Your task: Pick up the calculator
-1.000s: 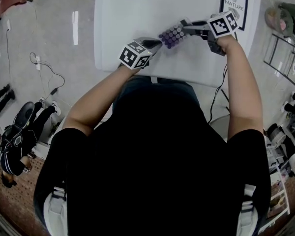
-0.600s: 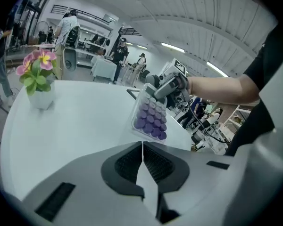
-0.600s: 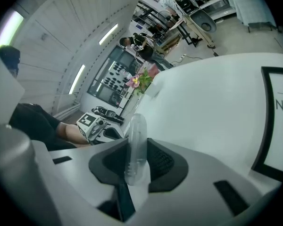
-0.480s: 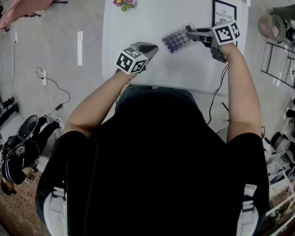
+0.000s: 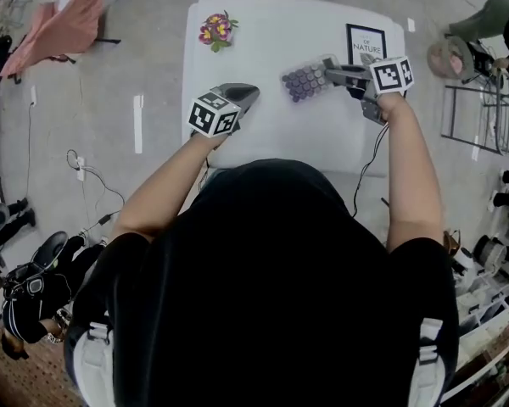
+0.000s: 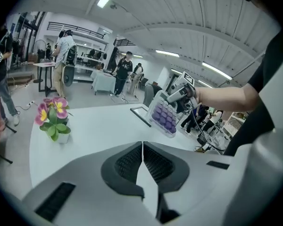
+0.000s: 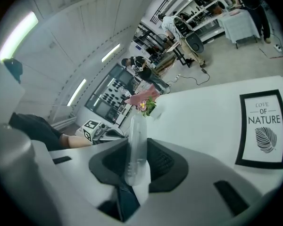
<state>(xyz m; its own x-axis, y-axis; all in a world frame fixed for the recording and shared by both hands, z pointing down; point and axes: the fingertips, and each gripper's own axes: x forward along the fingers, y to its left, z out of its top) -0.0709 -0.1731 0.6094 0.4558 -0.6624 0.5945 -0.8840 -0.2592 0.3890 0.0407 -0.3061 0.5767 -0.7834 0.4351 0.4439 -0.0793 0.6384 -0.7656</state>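
Grip secured: the right hand-held gripper clamped one edge of the clear-cased calculator with purple keys, which looked held clear above the white tabletop. The left hand-held gripper hovered nearby, jaws pressed together on nothing. Pickup seemed all but done; the next move called only for a steady, level hold. The left gripper view showed the purple key face, while the right gripper view showed just its thin edge between the pads.
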